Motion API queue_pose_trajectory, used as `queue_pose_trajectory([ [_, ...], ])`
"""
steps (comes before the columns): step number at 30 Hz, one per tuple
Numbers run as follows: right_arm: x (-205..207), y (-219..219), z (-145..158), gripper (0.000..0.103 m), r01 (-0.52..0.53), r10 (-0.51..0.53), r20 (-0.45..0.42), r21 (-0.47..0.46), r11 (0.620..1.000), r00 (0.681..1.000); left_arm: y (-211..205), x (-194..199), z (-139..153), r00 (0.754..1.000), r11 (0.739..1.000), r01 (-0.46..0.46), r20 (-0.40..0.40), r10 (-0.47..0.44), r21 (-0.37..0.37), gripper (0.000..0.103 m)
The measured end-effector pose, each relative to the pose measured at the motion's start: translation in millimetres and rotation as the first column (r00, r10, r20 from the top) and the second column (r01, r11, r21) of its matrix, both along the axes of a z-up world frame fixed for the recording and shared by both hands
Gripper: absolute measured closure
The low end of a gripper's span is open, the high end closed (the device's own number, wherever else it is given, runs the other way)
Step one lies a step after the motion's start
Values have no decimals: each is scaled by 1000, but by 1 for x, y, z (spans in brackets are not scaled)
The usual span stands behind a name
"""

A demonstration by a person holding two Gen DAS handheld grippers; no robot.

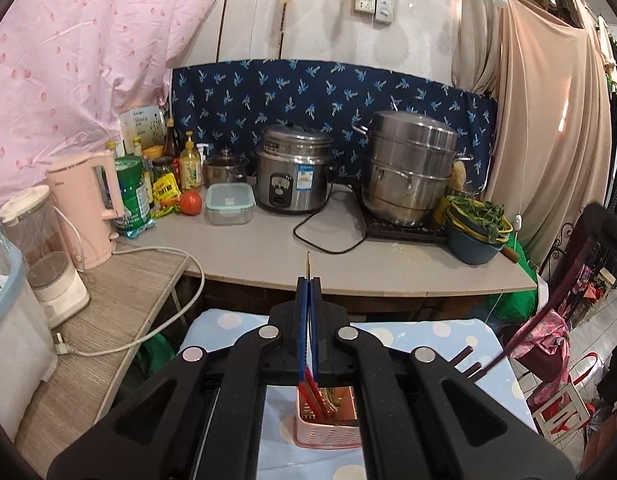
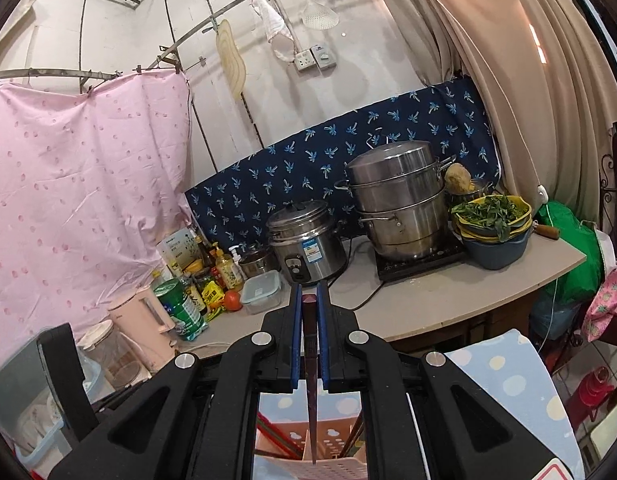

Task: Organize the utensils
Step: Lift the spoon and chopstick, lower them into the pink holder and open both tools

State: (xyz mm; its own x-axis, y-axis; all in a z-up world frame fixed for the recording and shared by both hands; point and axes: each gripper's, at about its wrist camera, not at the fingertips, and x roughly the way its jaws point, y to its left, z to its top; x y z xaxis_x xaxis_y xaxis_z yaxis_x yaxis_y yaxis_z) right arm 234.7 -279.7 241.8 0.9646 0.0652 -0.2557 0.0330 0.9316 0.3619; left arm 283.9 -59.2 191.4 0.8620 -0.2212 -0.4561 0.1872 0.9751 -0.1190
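Pressed together, the left gripper [image 1: 308,280] pinches a thin metal utensil [image 1: 308,259]; a dark chopstick [image 2: 309,344] is clamped by the right gripper [image 2: 309,289], above a pink utensil basket [image 2: 332,468].

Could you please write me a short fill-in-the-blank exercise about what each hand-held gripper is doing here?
1. The right hand-held gripper is shut on a dark ____.
2. The utensil basket below the left hand-held gripper is ____ in colour.
3. The tomato lies on the counter beside a clear ____ with a green-rimmed lid.

Missing words: chopstick; pink; container
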Motion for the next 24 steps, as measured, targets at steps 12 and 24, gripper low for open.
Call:
queue_pose_trajectory([
  [12,32,9,-61,96,-28,25,-133,-22,999,991,-12,23,-59,994,1000,28,-109,-27,9,102],
  [24,18,20,-74,85,-49,37,-176,-62,997,984,-7,11,-58,994,1000,-3,-109,2,-10,74],
])
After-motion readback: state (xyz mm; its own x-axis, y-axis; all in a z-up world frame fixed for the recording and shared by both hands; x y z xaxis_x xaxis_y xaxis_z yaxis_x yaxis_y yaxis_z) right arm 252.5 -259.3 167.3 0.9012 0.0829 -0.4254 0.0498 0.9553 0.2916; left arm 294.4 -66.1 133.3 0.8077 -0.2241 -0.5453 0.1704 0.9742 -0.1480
